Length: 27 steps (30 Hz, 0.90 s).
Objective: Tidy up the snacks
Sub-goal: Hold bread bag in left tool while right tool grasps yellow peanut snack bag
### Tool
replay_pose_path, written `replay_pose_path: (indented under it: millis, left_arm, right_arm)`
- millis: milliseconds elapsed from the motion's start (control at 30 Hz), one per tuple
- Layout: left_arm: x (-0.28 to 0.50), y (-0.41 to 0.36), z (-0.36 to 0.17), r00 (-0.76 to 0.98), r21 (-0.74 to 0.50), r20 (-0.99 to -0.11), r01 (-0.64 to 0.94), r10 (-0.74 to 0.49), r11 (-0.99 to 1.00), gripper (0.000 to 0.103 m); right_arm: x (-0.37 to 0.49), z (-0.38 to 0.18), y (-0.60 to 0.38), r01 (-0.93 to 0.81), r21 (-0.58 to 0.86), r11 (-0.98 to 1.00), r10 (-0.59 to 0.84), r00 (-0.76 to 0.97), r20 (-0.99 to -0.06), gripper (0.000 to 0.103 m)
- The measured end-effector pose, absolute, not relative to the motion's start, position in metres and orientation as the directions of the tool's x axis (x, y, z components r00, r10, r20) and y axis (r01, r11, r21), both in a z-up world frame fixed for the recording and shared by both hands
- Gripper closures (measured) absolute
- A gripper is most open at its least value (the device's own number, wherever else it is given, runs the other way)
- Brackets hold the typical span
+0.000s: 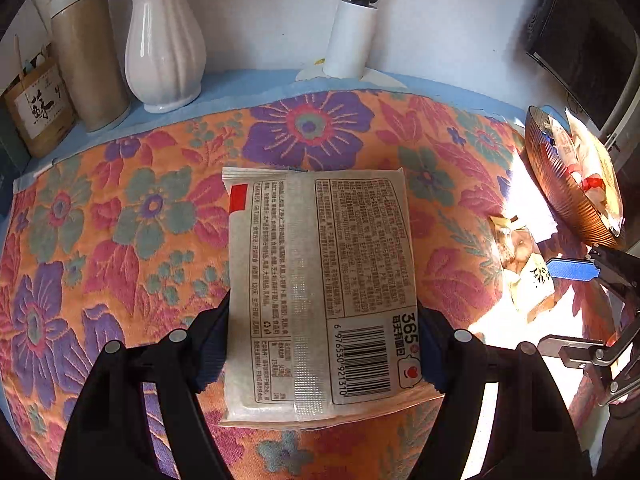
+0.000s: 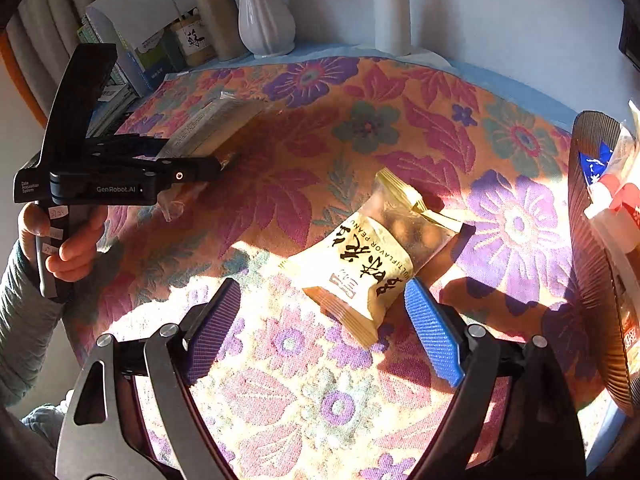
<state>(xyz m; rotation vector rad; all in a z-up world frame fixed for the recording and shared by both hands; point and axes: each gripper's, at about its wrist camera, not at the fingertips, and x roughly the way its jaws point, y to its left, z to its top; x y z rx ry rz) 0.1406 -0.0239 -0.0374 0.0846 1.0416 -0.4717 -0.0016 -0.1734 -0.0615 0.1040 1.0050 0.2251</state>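
Observation:
A pale bread packet (image 1: 320,280), printed back and barcode up, hangs above the flowered cloth (image 1: 120,208) with my left gripper (image 1: 322,332) shut on its two long sides. From the right wrist view the same packet (image 2: 212,128) sticks out of the left gripper (image 2: 192,168), which a hand holds at the left. A yellow peanut bag (image 2: 368,264) lies on the cloth in sunlight. My right gripper (image 2: 322,296) stands open over its near end, pads clear of it. The bag (image 1: 520,264) and right gripper (image 1: 564,310) also show at the left view's right edge.
A ribbed brown bowl (image 2: 592,240) with several wrapped snacks sits at the table's right edge. Along the back wall stand a white vase (image 1: 164,48), a tan canister (image 1: 88,60), a labelled brown jar (image 1: 38,108) and a white post (image 1: 352,36). Books (image 2: 132,60) lie at the far left.

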Motion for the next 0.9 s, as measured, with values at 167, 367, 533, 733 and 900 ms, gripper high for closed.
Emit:
replay_pose_path:
  millis: [167, 367, 533, 733, 900]
  left_arm:
    - [0.117, -0.026, -0.045, 0.481, -0.114, -0.817, 0.407, -0.319, 0.906, 0.029]
    - [0.111, -0.034, -0.05, 0.497, -0.097, -0.807, 0.422, -0.319, 0.902, 0.028]
    - [0.11, -0.038, -0.052, 0.504, -0.074, -0.808, 0.426, -0.304, 0.902, 0.026]
    - [0.109, -0.041, -0.053, 0.498, -0.056, -0.816, 0.44, -0.295, 0.896, 0.018]
    - [0.106, -0.052, -0.056, 0.506, 0.018, -0.827, 0.46, -0.246, 0.888, 0.013]
  right_arm:
    - [0.005, -0.081, -0.197, 0.076, 0.383, 0.921, 0.291, 0.52, -0.803, 0.017]
    - [0.03, -0.078, -0.192, 0.159, 0.421, 0.893, 0.265, 0.571, -0.777, 0.013]
    - [0.041, -0.081, -0.165, 0.17, 0.214, 0.962, 0.079, 0.575, -0.814, 0.022]
    - [0.022, -0.083, -0.164, 0.18, 0.147, 0.973, 0.012, 0.594, -0.804, 0.05]
    - [-0.007, -0.083, -0.158, 0.154, 0.158, 0.975, 0.036, 0.596, -0.802, 0.051]
